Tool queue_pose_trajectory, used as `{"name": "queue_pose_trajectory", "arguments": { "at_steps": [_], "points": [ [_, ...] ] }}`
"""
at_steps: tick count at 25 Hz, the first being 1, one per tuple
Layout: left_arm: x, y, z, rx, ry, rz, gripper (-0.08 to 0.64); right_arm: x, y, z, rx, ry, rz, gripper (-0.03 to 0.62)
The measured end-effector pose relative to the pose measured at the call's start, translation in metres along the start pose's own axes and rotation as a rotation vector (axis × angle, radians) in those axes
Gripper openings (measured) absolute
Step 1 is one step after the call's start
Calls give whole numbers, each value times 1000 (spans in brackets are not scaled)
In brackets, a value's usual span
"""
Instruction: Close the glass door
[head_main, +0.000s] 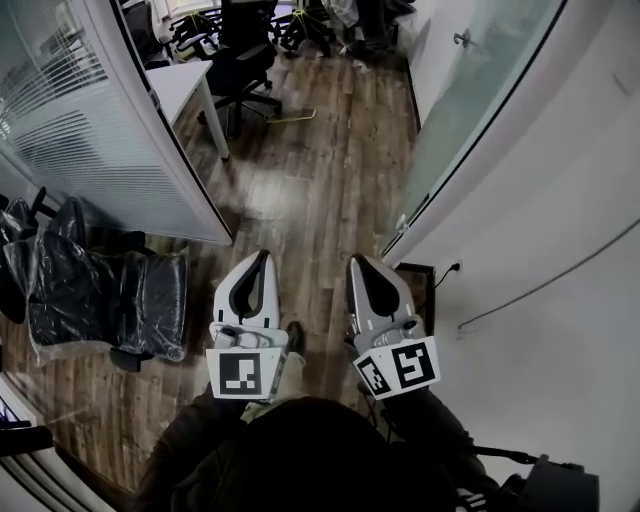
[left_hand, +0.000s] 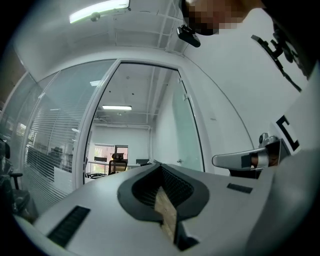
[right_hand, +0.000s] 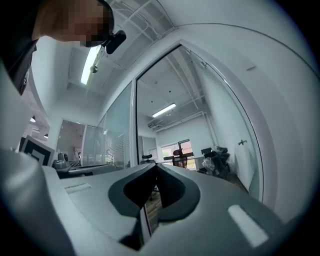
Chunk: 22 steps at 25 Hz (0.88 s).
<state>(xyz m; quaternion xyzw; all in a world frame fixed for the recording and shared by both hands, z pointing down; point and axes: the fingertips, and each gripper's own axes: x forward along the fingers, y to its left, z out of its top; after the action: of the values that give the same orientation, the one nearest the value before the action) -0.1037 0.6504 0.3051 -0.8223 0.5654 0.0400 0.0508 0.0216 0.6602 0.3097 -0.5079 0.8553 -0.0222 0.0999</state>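
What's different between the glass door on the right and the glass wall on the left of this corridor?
The glass wall has horizontal blinds across it; the glass door is plain and frosted. The glass door carries a small handle; the glass wall shows none. The glass door stands swung open on the right; the glass wall runs along the left. Both are glass panels bordering the wooden floor.

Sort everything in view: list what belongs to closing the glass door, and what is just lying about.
For the job:
glass door, swung open at the right
its handle
left tongs and right tongs, both shut and empty

Just lying about:
plastic-wrapped chairs
white desk
black office chairs
glass partition with blinds
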Motion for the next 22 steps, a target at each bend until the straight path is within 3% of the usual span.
{"name": "queue_pose_trajectory", "arguments": {
  "at_steps": [9, 16, 22],
  "points": [
    [156, 87, -5, -20, -12, -43, -3, 178, -62, 21, -46, -3, -16, 2],
    [268, 94, -42, -39, 28, -104, -3, 253, -142, 6, -56, 10, -69, 2],
    [402, 92, -72, -34, 52, -134, -3, 330, -249, -13, -54, 18, -123, 2]
  ]
}}
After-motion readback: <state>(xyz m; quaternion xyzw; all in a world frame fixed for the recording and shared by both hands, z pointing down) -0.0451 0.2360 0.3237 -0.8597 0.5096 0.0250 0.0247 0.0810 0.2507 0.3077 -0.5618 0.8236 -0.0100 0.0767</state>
